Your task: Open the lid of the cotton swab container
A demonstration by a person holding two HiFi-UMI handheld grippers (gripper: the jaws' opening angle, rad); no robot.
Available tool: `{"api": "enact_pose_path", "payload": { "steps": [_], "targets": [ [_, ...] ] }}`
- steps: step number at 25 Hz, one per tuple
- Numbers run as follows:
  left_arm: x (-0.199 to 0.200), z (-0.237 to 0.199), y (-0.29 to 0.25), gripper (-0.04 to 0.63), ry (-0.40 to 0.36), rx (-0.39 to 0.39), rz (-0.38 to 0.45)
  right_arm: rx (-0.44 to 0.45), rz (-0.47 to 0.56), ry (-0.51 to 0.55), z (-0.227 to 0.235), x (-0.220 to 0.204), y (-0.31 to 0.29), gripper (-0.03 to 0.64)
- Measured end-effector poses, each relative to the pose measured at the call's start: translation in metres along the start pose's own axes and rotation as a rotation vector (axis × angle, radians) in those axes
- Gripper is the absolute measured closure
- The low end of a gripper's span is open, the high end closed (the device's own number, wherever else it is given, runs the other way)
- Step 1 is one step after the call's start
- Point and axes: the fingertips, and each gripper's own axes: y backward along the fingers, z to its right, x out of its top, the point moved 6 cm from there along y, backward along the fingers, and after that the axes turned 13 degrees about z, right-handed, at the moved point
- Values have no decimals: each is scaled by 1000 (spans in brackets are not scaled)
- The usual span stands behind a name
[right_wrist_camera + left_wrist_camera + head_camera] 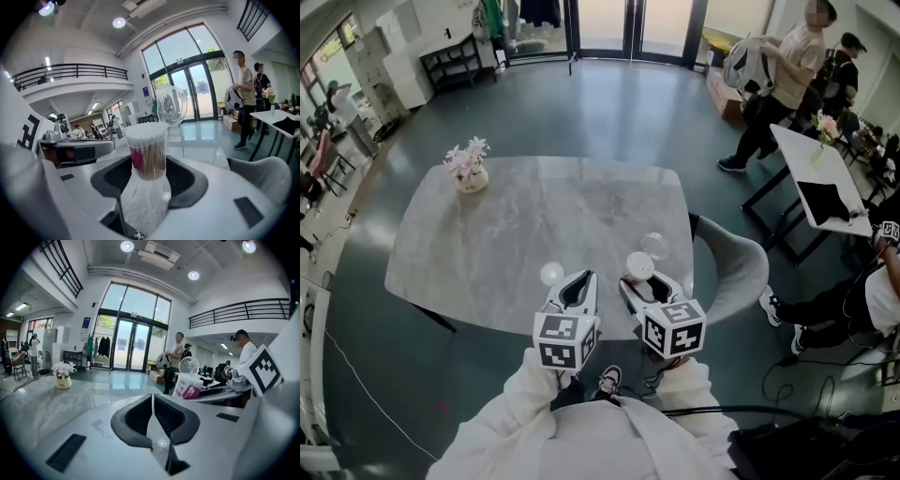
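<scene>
The cotton swab container (146, 152) is a clear round tub packed with swabs, and my right gripper (147, 165) is shut on it over the table's near edge. Its clear round lid (171, 105) stands open, upright behind the swab tips. In the head view the container (639, 266) sits at the right gripper (639, 279) tips, with the lid (654, 246) just beyond. My left gripper (152, 401) is shut with nothing between its jaws. In the head view the left gripper (579, 279) is just left of the container. From the left gripper view the container (187, 386) is apart, to the right.
The grey marble table (534, 220) carries a small vase of pink flowers (469, 169) at its far left. A grey chair (733, 272) stands at the table's right side. People and a white table (820, 169) are further right.
</scene>
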Motion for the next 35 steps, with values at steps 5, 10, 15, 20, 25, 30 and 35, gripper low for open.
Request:
{"api": "enact_pose_path", "payload": {
  "steps": [5,10,15,20,25,30,35],
  "targets": [
    [3,-7,2,574,-2,18,15,7,5,-2,-9,2,-4,334],
    [4,-17,5,574,-4,14,18,-4,-6,-3,-24,0,-7,334],
    [10,-29,6,574,-4,-15,28,-31,3,-2,-40,1,-11,334],
    [13,-45,4,574,14,-34,46,-64,21,-10,-52,4,-12,334],
    [18,-56,3,574,25,-49,46,-75,13,11,-60,8,-18,334],
    [22,-57,0,574,24,-58,55,-89,12,47,-61,11,-22,334],
    [26,-58,0,574,13,-56,60,-91,25,59,-62,16,-23,336]
  ]
}}
